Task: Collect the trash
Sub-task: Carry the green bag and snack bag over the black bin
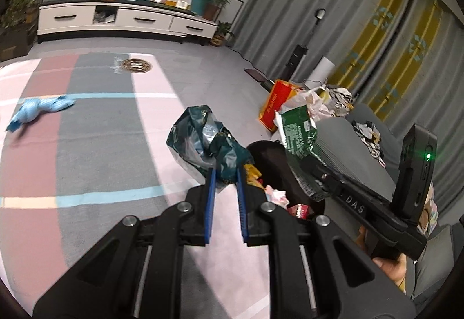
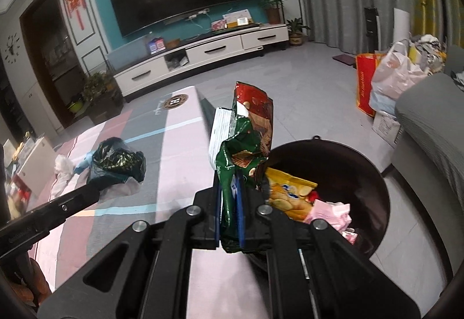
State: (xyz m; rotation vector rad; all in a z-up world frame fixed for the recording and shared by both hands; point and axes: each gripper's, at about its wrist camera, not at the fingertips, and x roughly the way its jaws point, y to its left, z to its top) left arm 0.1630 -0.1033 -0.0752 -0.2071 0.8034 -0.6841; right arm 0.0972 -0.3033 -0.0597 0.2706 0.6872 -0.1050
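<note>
My left gripper (image 1: 226, 174) is shut on a crumpled dark teal plastic bag (image 1: 207, 139), held above the striped table beside a dark round trash bin (image 1: 262, 146). The right wrist view shows the same left gripper (image 2: 97, 188) and bag (image 2: 117, 159) at the left. My right gripper (image 2: 229, 182) is shut on a bundle of green and red snack wrappers (image 2: 246, 142), close to the bin's (image 2: 356, 162) left rim. Inside the bin lie a yellow snack bag (image 2: 285, 191) and pink crumpled paper (image 2: 330, 211). The left wrist view catches the right gripper (image 1: 304, 171) with the green wrapper (image 1: 298, 130).
A blue cloth (image 1: 40, 110) and a white tissue (image 2: 63, 165) lie on the striped table cloth (image 2: 174, 150). A grey sofa (image 2: 429, 127) stands right of the bin, with a red bag (image 2: 364, 84) and plastic bags (image 2: 397, 72) beyond it. A white TV cabinet (image 2: 203, 55) lines the far wall.
</note>
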